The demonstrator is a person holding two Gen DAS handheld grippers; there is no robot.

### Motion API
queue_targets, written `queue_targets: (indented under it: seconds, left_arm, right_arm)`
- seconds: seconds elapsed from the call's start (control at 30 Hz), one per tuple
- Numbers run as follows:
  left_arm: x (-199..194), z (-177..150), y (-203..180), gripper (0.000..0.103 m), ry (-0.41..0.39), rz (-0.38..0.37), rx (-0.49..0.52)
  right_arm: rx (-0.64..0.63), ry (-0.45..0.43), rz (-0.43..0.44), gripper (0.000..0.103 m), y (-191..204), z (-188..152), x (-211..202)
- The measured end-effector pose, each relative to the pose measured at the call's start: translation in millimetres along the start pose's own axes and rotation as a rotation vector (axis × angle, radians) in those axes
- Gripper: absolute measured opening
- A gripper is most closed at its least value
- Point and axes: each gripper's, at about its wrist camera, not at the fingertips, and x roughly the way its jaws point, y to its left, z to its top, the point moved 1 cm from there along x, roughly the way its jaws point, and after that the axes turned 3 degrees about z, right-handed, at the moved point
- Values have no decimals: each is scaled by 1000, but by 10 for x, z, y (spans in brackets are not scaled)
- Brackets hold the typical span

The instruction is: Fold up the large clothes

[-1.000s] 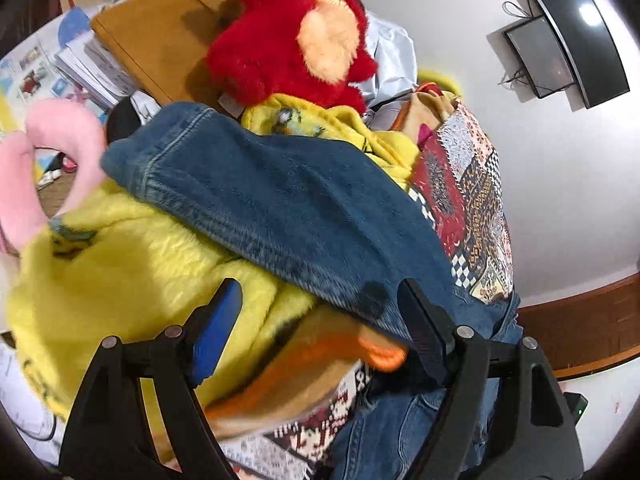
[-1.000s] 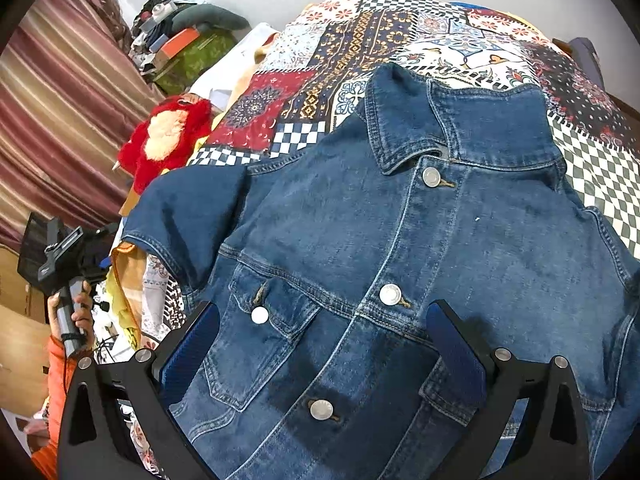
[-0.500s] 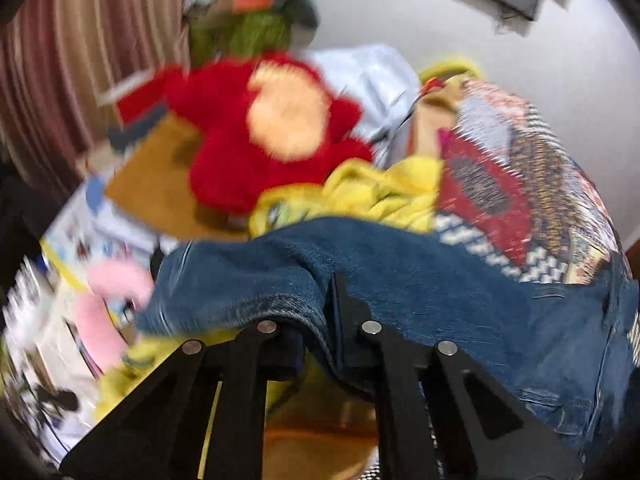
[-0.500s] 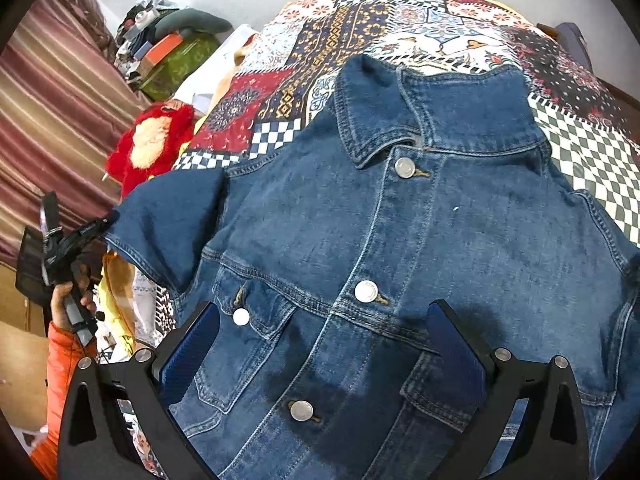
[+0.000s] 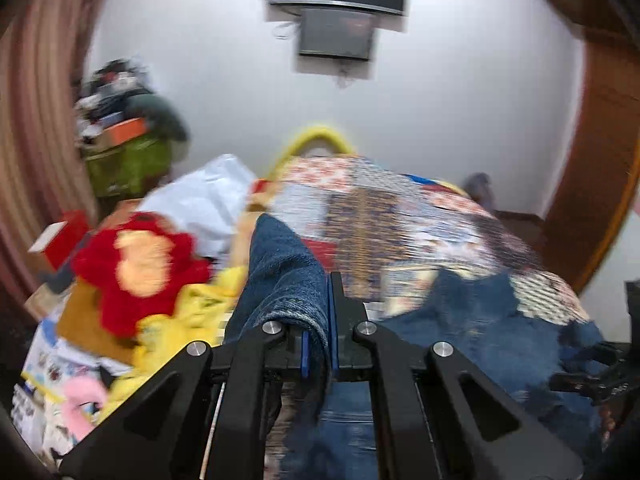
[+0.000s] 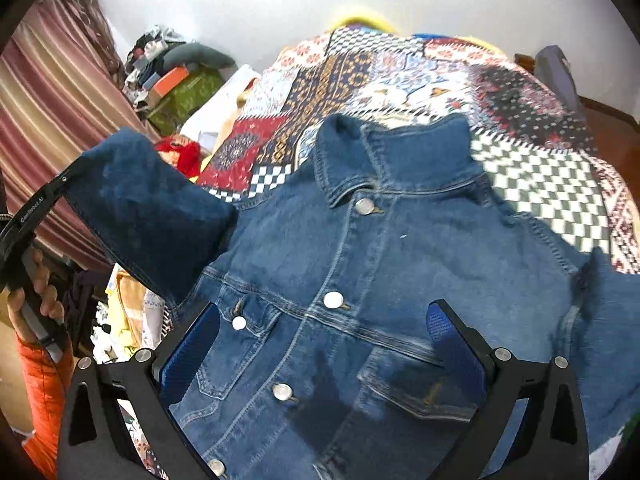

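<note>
Patchwork bed [image 6: 540, 184] carries a buttoned denim jacket [image 6: 400, 280]. Left tongs [image 5: 318, 344], clamped on its sleeve [image 6: 148, 216], hold it raised off the bed's left edge. Right tongs [image 6: 324, 344] hover wide apart, empty, over the chest; a red plush toy [image 5: 136, 268] lies left.

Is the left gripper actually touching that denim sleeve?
Touching. In the left wrist view the left gripper has its jaws shut on the denim sleeve, cloth pinched between them.

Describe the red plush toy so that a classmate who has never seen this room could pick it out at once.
Start at the bed with the patchwork quilt and the blue denim jacket spread on it. Look off the side where the striped curtain hangs, among the clutter there. The red plush toy has shaggy fur and a pale orange face patch; beside it lies yellow fleece fabric.
</note>
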Motion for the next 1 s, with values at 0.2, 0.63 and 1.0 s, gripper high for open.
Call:
queue_targets:
  seconds: [0.2, 0.63, 1.0]
  left_arm:
    - [337, -239, -861, 6, 114, -145, 81]
    - [716, -1328, -2006, 18, 449, -328, 313]
    - [340, -1263, -1458, 72, 390, -276, 204]
  right_arm:
    - [32, -33, -24, 103, -300, -66, -318]
    - [74, 3, -71, 103, -722, -272, -454]
    - [-64, 27, -72, 103, -146, -166, -237]
